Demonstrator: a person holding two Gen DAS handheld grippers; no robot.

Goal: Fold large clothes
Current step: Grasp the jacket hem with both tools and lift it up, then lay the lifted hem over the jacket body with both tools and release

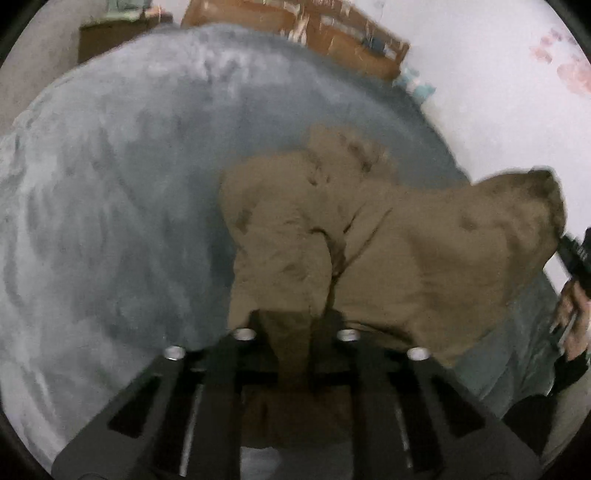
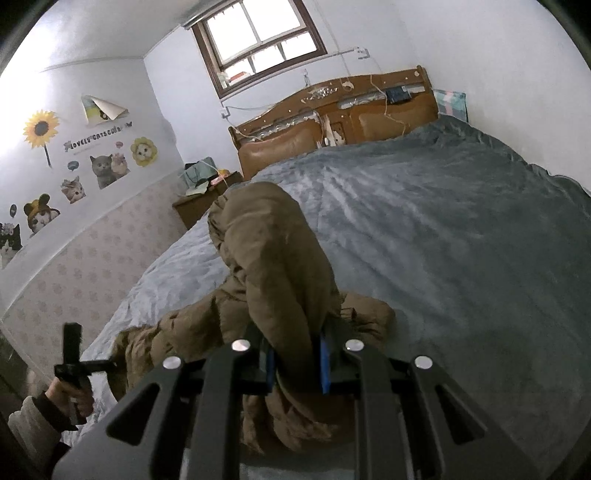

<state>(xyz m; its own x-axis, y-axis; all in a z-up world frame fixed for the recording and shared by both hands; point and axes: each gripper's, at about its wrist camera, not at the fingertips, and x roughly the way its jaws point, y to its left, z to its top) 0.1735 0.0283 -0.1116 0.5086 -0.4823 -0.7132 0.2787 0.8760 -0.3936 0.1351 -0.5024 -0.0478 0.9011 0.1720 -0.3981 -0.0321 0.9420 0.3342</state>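
Left wrist view: both grippers' jaws clench folds of the brown coat (image 1: 406,258) above the bed (image 1: 110,221).

Bed w/ grey-blue blanket (image 2: 461,236), carved wooden headboard (image 2: 332,114). Window (image 2: 258,37) above. Cat + sunflower wall stickers (image 2: 103,166) on left wall. Cluttered nightstand (image 2: 199,199) beside bed.

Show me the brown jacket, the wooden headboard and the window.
brown jacket (image 1: 424,258), left wrist view, on its broad quilted body.
wooden headboard (image 2: 332,122), right wrist view, on its padded middle.
window (image 2: 258,33), right wrist view, on the bright pane.
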